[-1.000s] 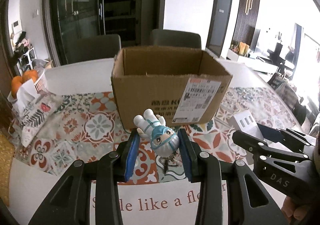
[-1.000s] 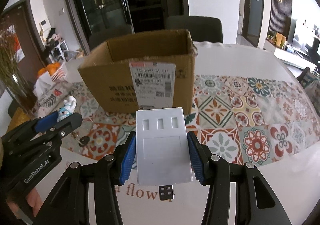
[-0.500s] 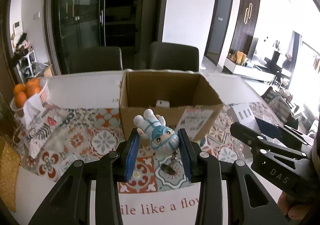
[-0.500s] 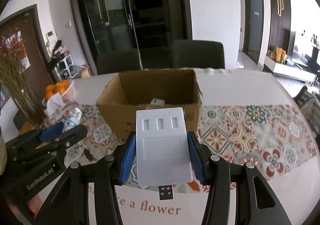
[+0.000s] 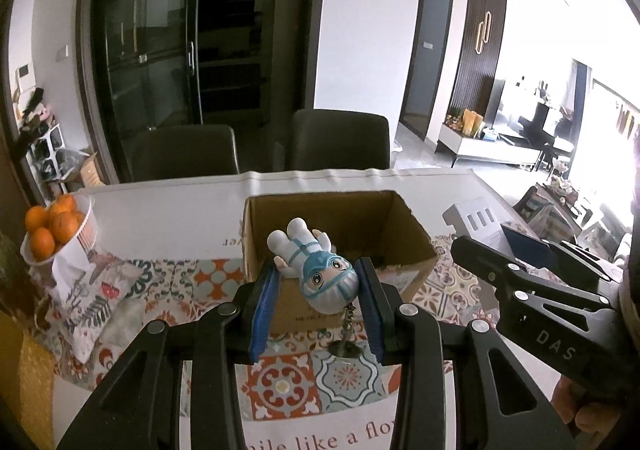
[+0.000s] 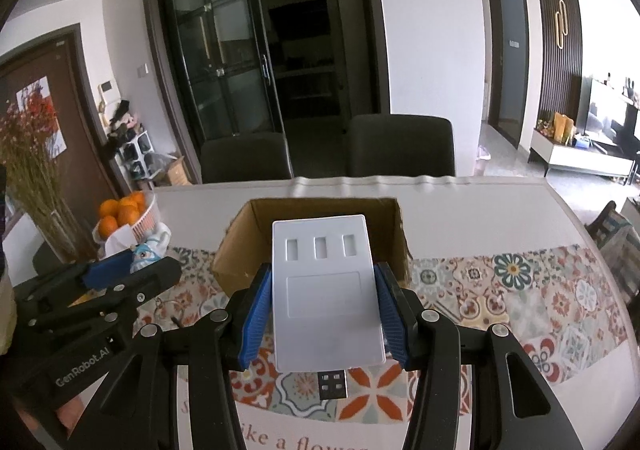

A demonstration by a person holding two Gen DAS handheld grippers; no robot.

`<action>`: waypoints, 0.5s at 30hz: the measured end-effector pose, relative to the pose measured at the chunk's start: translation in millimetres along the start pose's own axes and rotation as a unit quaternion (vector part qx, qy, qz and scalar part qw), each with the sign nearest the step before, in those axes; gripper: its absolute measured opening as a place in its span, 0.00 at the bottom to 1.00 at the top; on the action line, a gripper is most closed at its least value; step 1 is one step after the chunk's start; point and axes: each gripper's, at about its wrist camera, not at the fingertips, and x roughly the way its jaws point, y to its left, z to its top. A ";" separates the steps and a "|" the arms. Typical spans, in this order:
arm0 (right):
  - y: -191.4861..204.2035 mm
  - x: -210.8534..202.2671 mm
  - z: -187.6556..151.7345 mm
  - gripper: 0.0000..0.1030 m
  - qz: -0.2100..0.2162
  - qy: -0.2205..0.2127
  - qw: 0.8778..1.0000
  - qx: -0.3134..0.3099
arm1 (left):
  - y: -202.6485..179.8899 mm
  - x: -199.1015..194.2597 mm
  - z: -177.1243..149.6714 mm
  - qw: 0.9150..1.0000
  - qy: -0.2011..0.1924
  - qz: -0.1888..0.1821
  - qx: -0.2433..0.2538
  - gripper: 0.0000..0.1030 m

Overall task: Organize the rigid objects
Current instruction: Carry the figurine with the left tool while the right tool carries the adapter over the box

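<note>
A: The left gripper (image 5: 316, 298) is clamped on a small figurine (image 5: 320, 270) in a blue and white suit; the blue pads (image 5: 262, 308) press its head from both sides, the legs point away toward the cardboard box (image 5: 336, 226). A keychain (image 5: 346, 338) dangles under the head.

B: And the right gripper (image 6: 322, 320)?

A: It is closed on a white USB hub (image 6: 324, 290), a flat slab with three slots near its far end and a plug (image 6: 332, 384) sticking out toward the camera. Pads grip its long edges.

B: Where do both sit relative to the box?

A: Both are held in the air before the open top of the box (image 6: 320, 218), above the near wall. In the left view the right gripper (image 5: 532, 262) is just to the right with the hub (image 5: 476, 218) beside the box's right edge.

B: Around that?

A: The box stands on a patterned tile runner (image 6: 500, 290) across a white table (image 6: 480, 206). A basket of oranges (image 5: 56, 230) sits at the left, two dark chairs (image 6: 400, 146) behind the table.
</note>
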 end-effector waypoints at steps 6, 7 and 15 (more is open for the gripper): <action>0.1 9.0 26.4 0.49 0.004 0.002 1.000 -0.005 | 0.3 9.4 25.2 1.000 -0.001 -0.008 0.015 0.37; -0.1 10.8 30.0 0.49 0.004 0.003 1.000 -0.005 | 1.3 11.2 29.9 1.000 0.001 -0.010 0.015 0.37; -3.7 40.9 64.8 0.49 0.019 0.028 0.999 0.002 | 9.7 40.3 65.1 0.999 0.030 -0.025 0.013 0.37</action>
